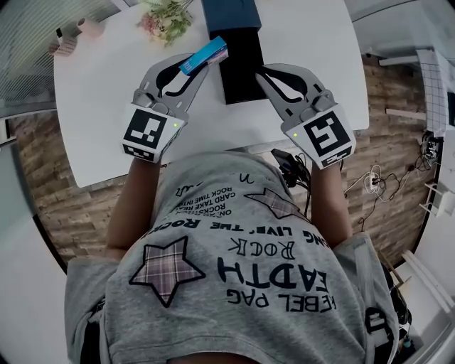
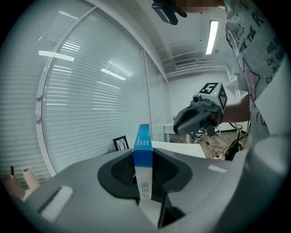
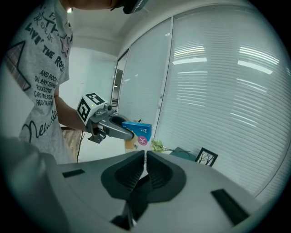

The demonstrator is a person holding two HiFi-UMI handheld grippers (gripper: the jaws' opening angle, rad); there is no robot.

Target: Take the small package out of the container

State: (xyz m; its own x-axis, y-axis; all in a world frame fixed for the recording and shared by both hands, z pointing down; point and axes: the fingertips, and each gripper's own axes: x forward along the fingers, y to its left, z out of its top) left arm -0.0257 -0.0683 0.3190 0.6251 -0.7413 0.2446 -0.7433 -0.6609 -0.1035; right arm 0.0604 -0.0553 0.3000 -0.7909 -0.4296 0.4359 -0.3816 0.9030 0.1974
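Note:
The small package (image 1: 205, 55), a slim blue and white carton, is clamped between the jaws of my left gripper (image 1: 197, 64) and held in the air just left of the black container (image 1: 242, 75) on the white table (image 1: 106, 85). In the left gripper view the package (image 2: 142, 157) stands upright between the pads of the left gripper (image 2: 143, 154). My right gripper (image 1: 263, 72) hangs at the container's right edge, shut and holding nothing. In the right gripper view its jaws (image 3: 145, 154) meet, and the package (image 3: 138, 131) shows beyond in the left gripper (image 3: 111, 125).
A teal box (image 1: 231, 13) lies behind the container, with a bunch of flowers (image 1: 167, 20) to its left. Pink objects (image 1: 67, 39) sit at the table's far left corner. A small picture frame (image 3: 207, 157) stands near the window blinds. Cables (image 1: 373, 181) lie on the floor at right.

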